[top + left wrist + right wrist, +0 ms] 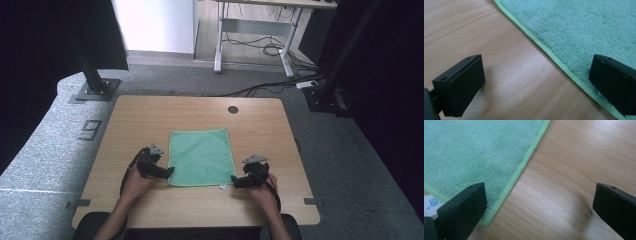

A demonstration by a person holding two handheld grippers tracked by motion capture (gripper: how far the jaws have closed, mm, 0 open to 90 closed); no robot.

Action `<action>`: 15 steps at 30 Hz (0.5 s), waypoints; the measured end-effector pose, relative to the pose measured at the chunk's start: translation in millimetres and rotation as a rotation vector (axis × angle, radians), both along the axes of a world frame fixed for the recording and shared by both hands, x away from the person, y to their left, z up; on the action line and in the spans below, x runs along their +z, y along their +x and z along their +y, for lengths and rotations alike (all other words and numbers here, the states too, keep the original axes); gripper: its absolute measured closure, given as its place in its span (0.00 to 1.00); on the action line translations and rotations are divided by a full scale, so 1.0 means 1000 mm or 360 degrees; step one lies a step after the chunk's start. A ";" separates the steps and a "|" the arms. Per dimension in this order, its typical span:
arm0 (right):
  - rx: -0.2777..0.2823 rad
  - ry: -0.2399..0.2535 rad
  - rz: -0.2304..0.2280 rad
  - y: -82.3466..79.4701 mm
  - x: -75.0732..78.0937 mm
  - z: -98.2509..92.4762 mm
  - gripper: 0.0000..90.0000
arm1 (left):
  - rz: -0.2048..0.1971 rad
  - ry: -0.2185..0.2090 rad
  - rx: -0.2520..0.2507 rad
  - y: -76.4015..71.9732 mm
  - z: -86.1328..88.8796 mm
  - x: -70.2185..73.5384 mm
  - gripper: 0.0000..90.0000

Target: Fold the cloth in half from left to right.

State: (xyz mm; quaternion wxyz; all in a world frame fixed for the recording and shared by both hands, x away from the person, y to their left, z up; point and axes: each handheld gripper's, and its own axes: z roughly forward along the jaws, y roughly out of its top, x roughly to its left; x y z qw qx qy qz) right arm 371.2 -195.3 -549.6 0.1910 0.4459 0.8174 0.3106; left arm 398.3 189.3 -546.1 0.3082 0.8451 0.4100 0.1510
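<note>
Towel (201,156) first: it's a green terry one, lying flat and spread out in the middle of the desk (140,117), a bit toward the near side. It's roughly square, maybe slightly longer front to back, so there's no real long axis to worry about.

What matters is where the near corners are sitting. The left tongs (169,171) are parking right at the near left corner and the right tongs (235,181) at the near right corner, so each hand is getting its own corner and neither one is closer than the other. The cloth is lying inward and away from both.

Both tongs are spread wide and gripping nothing. In the left gripper view, the stitched hem (541,46) is running diagonally between the jaws, with one jaw over bare wood and the other over the terry. The right gripper view is showing the mirror of that, with the actual corner tip (486,222) sitting just beside one jaw and a little white tag (431,203) poking out next to it.

My guess is that both are lining up to pinch a corner each and fold it toward the far edge, though that's just how it's looking.
</note>
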 end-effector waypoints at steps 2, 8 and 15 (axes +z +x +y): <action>-0.0023 0.0008 -0.0001 0.001 0.000 -0.005 0.00 | -0.0008 0.0010 -0.0013 -0.004 -0.004 0.000 0.00; -0.0070 0.0020 -0.0001 0.003 -0.001 -0.018 0.00 | -0.0006 0.0022 -0.0056 -0.018 -0.017 0.001 0.00; -0.0129 0.0077 0.0025 0.008 -0.003 -0.038 0.00 | 0.0007 0.0005 -0.0133 -0.030 -0.034 0.000 0.00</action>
